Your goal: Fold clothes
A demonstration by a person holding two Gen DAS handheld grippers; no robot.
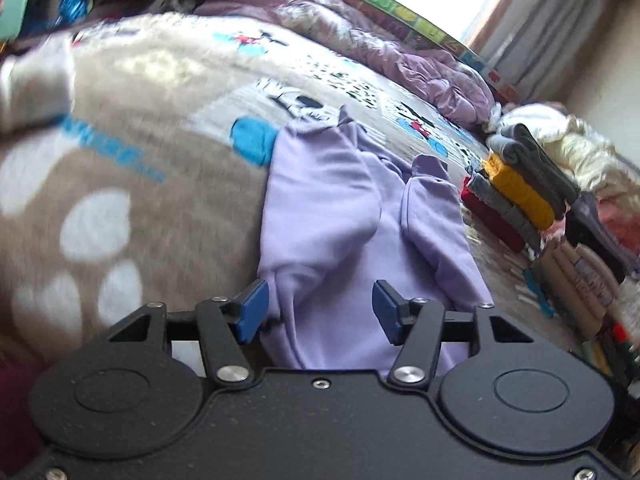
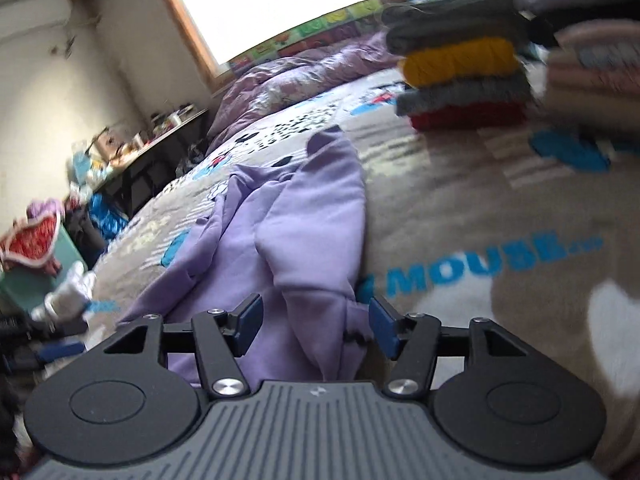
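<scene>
1. My left gripper (image 1: 320, 312) is released: its two blue pads stand apart, and nothing is pressed between them.
2. My right gripper (image 2: 316, 322) is released too, with its blue pads apart and no cloth caught in the gap.
3. The lilac garment (image 1: 340, 216) lies on the bed, on the grey-brown blanket (image 1: 152, 160) with white spots and blue letters. It is partly folded, and its sleeves lie over the body of it.
4. In the left wrist view the garment is straight ahead of my gripper and below it. I see the cloth through the gap between the pads, but the pads do not touch it.
5. In the right wrist view the same garment (image 2: 288, 232) lies ahead, a little to the left of the blue word on the blanket (image 2: 480, 208).
6. A stack of folded clothes (image 1: 516, 192) stands on the bed to the right of the garment, apart from it. I can tell red, grey and yellow pieces in it.
7. A crumpled purple quilt (image 1: 360, 28) lies at the far side of the bed, under the window (image 2: 280, 0).
</scene>
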